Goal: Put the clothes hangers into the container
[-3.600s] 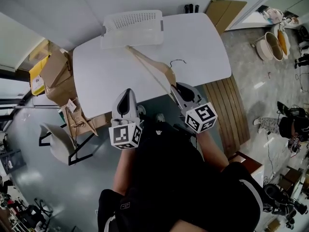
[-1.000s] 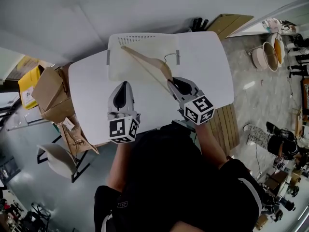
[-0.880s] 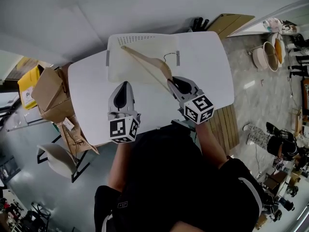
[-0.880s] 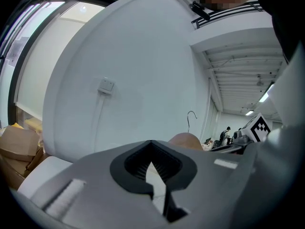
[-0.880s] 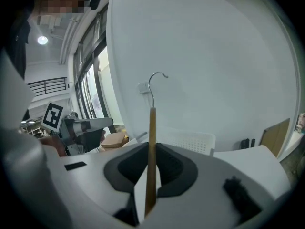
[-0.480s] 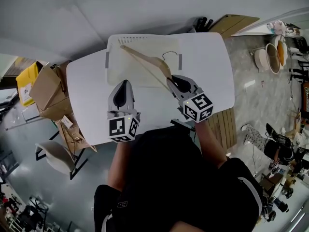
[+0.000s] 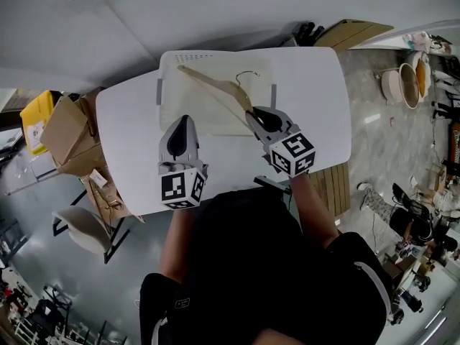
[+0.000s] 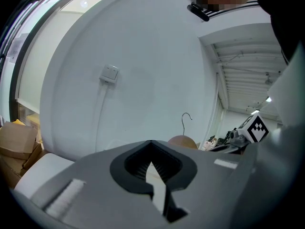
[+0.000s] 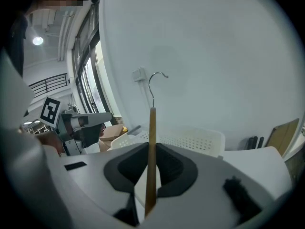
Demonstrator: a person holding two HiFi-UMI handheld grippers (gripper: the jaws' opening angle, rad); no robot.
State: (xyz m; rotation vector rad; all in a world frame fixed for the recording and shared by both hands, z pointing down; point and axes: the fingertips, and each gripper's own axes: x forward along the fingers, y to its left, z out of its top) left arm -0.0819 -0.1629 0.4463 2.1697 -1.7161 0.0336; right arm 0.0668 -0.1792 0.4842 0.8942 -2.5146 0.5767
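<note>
A wooden clothes hanger [image 7: 215,90] with a metal hook [image 7: 248,75] hangs slanted over the white perforated container [image 7: 172,113] at the table's far side. My right gripper [image 7: 256,113] is shut on the hanger's near end. In the right gripper view the hanger [image 9: 152,128] stands edge-on between the jaws, which clamp it at my right gripper [image 9: 151,149], with the container [image 9: 190,137] just beyond. My left gripper [image 7: 183,122] is shut and holds nothing, hovering at the container's near edge. In the left gripper view my left gripper [image 8: 152,144] sees the hanger's shoulder [image 8: 182,140] to its right.
The white table [image 7: 316,106] stands against a white wall. Cardboard boxes [image 7: 68,131] and a yellow bin [image 7: 32,113] sit left of it, with a chair [image 7: 75,225] on the floor nearby. Wooden slats [image 7: 338,185] lie to the right.
Both grippers have moved forward and slightly down toward the container. The hanger has travelled with the right gripper and now lies further over the container.
</note>
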